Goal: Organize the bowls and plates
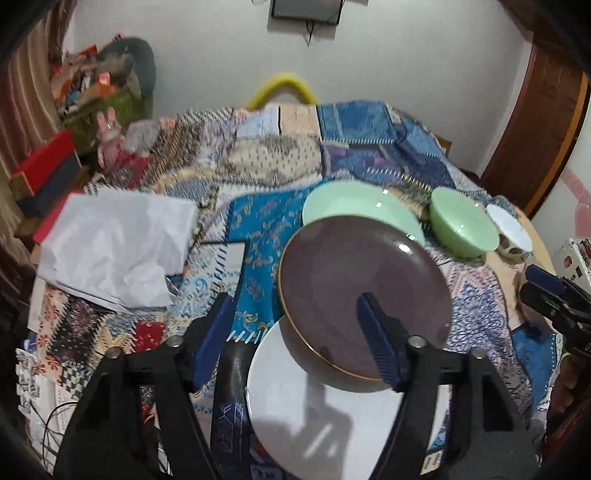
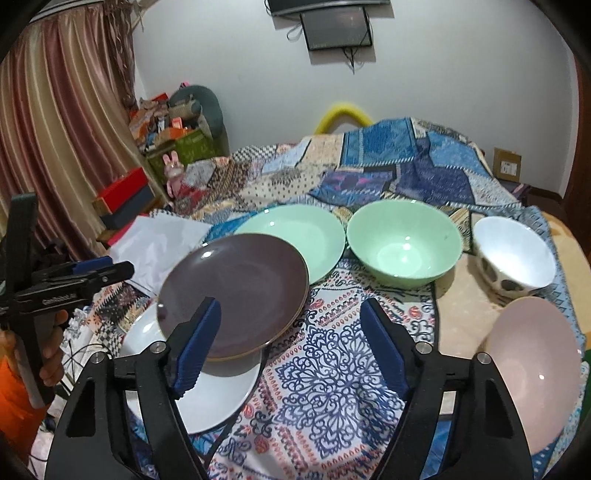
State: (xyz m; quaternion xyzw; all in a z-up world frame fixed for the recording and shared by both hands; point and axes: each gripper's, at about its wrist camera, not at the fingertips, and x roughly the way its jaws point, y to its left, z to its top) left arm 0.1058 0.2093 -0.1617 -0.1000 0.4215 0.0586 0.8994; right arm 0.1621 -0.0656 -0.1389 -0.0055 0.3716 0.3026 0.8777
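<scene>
A dark purple plate (image 2: 236, 291) with a thin gold rim sits tilted, its near edge resting on a white plate (image 2: 210, 391) that lies flat on the patchwork quilt (image 2: 332, 369) covering the bed. Just behind the purple plate, and partly hidden by it, is a pale green plate (image 2: 303, 236). To the right of that stands a pale green bowl (image 2: 404, 242), then a white bowl with dark spots (image 2: 513, 254), and nearer to you on the far right a pink bowl (image 2: 532, 365) tipped on its side. Your left hand-held gripper (image 1: 295, 332) hangs over the stacked plates with its blue pads spread apart; one finger (image 1: 376, 332) lies in front of the purple plate and the other finger (image 1: 214, 332) is off to its left, and neither pad presses on anything. Your right hand-held gripper (image 2: 291, 343) is likewise open, with its left pad in front of the purple plate's near edge and its right pad over bare quilt; nothing is gripped. A crumpled white sheet of paper (image 1: 114, 251) lies on the bed left of the plates. Beyond are a yellow curved tube (image 2: 343, 114) at the far end of the bed, striped curtains (image 2: 55, 129), a cluttered green box (image 2: 188, 144), and a dark screen (image 2: 338, 29) on the white wall.
</scene>
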